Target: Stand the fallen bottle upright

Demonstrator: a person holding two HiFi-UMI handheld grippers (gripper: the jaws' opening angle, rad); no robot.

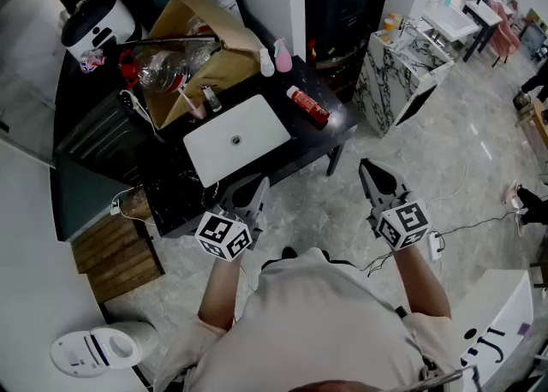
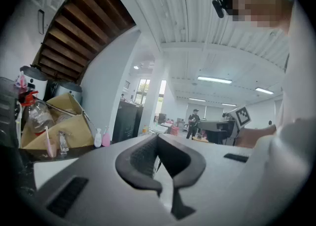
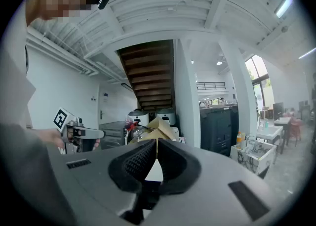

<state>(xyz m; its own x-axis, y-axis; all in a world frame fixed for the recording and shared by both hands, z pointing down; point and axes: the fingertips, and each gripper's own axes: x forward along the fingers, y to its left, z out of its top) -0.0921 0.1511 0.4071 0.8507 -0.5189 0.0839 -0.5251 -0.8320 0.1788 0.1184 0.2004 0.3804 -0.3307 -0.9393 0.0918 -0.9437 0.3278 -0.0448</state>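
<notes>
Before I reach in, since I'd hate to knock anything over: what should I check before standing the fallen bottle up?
1. Red plastic bottle with a white cap in view, lying on the black table: ok.
2. Room beside it to stand it up; the pink spray bottle stands apart from it: ok.
3. Right tongs empty: ok.
4. Right tongs open for the grasp: not ok, they are shut.
5. Left tongs empty: ok, shut on nothing.
6. Bottle's cap screwed tight: cannot tell.
</notes>
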